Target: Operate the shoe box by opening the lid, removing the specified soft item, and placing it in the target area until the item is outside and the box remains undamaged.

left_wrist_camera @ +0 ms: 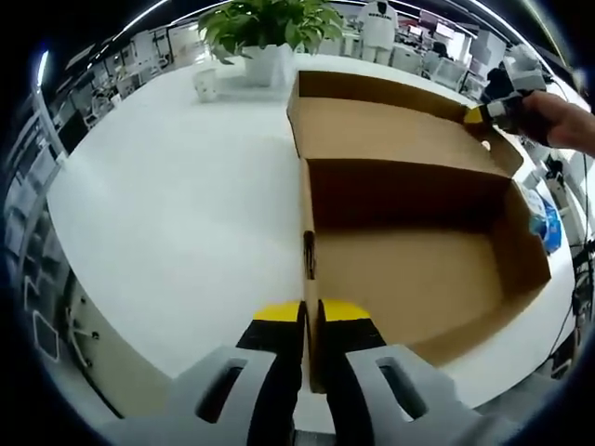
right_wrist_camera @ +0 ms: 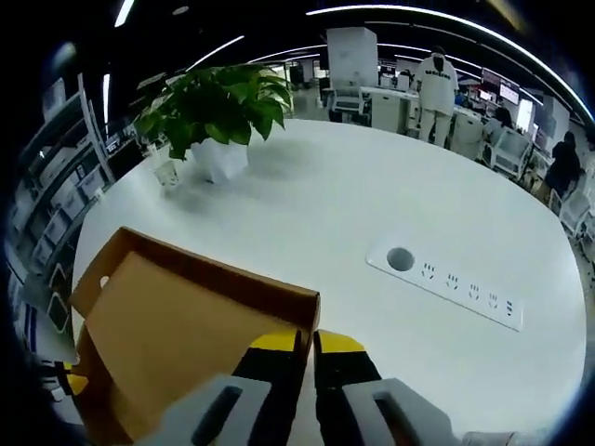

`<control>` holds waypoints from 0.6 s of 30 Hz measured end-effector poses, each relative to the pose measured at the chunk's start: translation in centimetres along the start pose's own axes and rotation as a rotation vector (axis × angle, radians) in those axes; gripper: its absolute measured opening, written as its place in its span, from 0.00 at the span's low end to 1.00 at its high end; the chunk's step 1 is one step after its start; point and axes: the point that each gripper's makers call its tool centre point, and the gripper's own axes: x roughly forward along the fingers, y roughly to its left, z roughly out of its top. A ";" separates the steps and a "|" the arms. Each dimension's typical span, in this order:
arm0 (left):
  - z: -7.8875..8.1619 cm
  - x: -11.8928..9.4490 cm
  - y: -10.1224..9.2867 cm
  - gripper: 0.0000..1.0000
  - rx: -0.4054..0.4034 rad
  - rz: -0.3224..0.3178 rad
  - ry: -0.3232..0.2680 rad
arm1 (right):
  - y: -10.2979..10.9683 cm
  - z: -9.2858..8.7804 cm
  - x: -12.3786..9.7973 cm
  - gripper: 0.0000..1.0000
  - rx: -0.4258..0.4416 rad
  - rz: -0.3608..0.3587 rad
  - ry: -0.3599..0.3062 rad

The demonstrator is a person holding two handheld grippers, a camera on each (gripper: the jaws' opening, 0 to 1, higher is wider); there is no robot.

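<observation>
A brown cardboard shoe box (left_wrist_camera: 418,279) lies open on the white table (left_wrist_camera: 167,214), and its inside looks bare. Its lid (left_wrist_camera: 390,125) is folded back on the far side. My left gripper (left_wrist_camera: 311,311) is shut on the box's near side wall, which runs up between the two jaws. My right gripper (left_wrist_camera: 479,114), held by a hand, pinches the lid's far rim. In the right gripper view my right gripper (right_wrist_camera: 309,342) is shut on the corner of the lid (right_wrist_camera: 177,325). A blue and white thing (left_wrist_camera: 548,223) lies just beyond the box's right wall, half hidden.
A potted plant (left_wrist_camera: 265,32) and a small cup (left_wrist_camera: 205,84) stand at the table's far side. A socket strip (right_wrist_camera: 456,283) is set into the table right of the lid. Office desks and people fill the background.
</observation>
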 end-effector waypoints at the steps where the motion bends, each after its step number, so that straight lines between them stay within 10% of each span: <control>1: 0.0 0.0 0.0 0.04 -0.002 0.001 0.001 | -0.1 0.2 0.0 0.00 0.002 0.001 -0.006; 18: 0.4 0.3 -0.3 0.04 -0.033 0.008 -0.003 | 0.2 3.0 -3.8 0.00 -0.027 -0.004 -0.116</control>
